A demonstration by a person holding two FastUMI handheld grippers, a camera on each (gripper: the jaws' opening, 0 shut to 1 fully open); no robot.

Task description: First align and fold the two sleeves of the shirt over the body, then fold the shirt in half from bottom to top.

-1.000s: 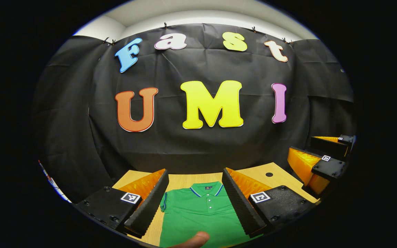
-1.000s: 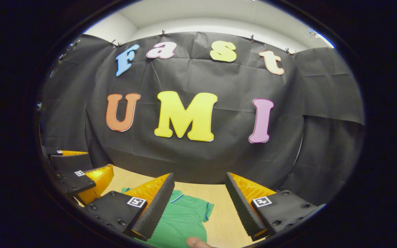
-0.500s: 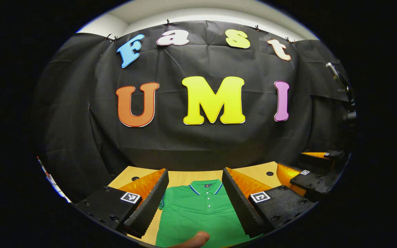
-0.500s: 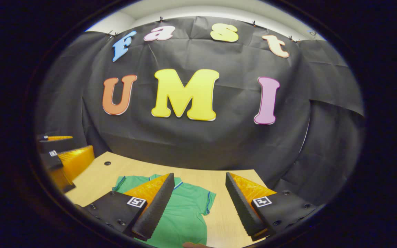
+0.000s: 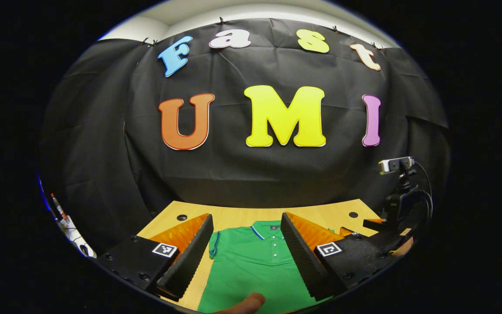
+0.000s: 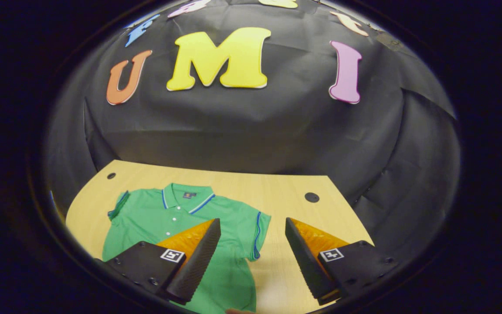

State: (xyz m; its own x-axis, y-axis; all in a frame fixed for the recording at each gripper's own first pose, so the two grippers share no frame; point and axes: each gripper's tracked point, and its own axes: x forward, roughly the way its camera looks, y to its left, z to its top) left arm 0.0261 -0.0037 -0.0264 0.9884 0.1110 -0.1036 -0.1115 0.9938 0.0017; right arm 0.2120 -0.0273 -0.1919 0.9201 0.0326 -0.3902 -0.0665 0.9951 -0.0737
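A: Shirt (image 6: pixel 177 226) status?

B: Green polo, flat on the table (image 6: pixel 277 192), front up, collar toward the booth wall. Collar has blue trim, buttons down the placket. Both short sleeves spread out to the sides of the body, not folded in. In the left gripper view the shirt (image 5: pixel 255 266) sits straight ahead, collar at the far end.

A: Left tongs?

B: Left tongs (image 5: pixel 246 255) spread wide apart, nothing between them. Held above the shirt, body and collar visible through the gap. One finger (image 5: pixel 188 257) lines up over the shirt's left side near the sleeve, the other over the right side. A fingertip of the person (image 5: pixel 244 304) pokes in at the bottom edge, over the shirt's lower body.

A: Right tongs?

B: Right tongs (image 6: pixel 251 257) also wide apart, holding nothing. One finger (image 6: pixel 196 259) hangs over the shirt body just inside the blue-trimmed sleeve cuff; the other is over bare table beside the shirt. Cuff shows in the gap. Can't tell if anything touches the cloth.

A: Anything else around the shirt?

B: Table is light wood with round cable holes (image 6: pixel 311 197) near the far corners, past the collar. Seen from the left gripper view, a small camera on a stand (image 5: pixel 397 165) stands off the shirt's right side, cable hanging from it. Black cloth wall behind the table's far edge.
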